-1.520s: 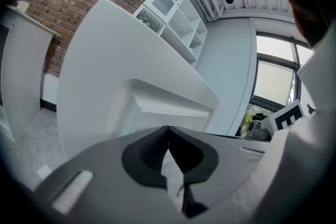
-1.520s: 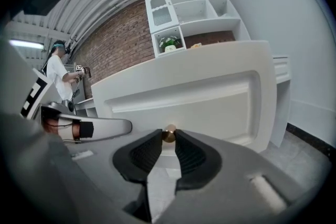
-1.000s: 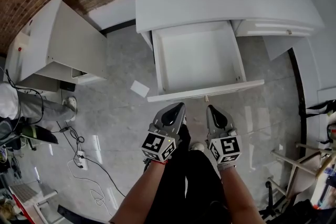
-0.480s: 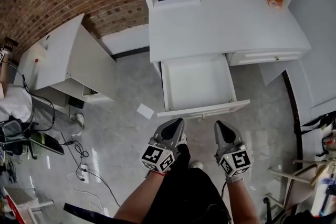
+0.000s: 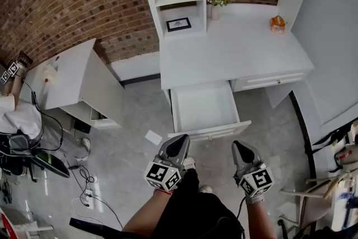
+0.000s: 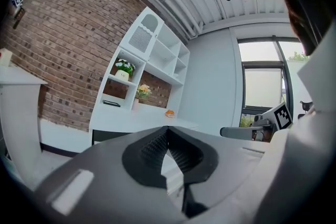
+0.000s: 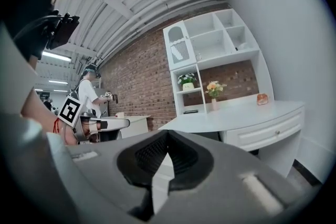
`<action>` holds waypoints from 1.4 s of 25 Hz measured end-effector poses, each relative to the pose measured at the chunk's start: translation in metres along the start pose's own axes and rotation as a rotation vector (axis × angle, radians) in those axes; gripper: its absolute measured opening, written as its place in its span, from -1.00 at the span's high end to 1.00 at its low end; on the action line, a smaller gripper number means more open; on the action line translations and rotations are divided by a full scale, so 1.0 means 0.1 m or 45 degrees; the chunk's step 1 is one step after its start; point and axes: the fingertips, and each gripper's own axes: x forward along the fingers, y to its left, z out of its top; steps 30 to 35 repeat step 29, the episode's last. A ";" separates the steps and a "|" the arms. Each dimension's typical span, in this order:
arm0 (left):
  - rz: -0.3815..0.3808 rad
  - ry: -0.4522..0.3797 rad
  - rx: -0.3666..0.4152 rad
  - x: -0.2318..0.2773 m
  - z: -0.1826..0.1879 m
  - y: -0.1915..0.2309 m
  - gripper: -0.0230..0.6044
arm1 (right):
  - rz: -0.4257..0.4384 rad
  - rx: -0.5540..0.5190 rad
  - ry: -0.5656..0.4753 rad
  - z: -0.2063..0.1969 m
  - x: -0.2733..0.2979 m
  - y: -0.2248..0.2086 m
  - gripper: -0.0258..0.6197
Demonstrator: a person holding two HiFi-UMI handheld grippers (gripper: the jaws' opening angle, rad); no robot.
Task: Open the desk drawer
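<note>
Since the white rectangular drawer (image 5: 204,108) already stands pulled out under the white desk (image 5: 235,53), opening looks done; your left gripper (image 5: 180,141) and right gripper (image 5: 237,146), both closed on nothing, need no further pull.

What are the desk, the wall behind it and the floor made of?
The desk looks like painted or laminated board: smooth, matt white. The wall is bare red-brown brick with mortar lines. The floor seems polished grey stone or tile: it shows faint glare.
</note>
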 end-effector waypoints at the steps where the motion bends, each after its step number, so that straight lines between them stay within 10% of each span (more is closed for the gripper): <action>1: -0.003 -0.006 0.003 -0.02 0.07 -0.03 0.92 | 0.005 -0.003 -0.011 0.08 -0.03 0.01 0.92; 35: -0.042 -0.109 0.181 -0.23 1.20 -0.48 0.92 | 0.118 -0.031 -0.136 1.43 -0.37 0.33 0.92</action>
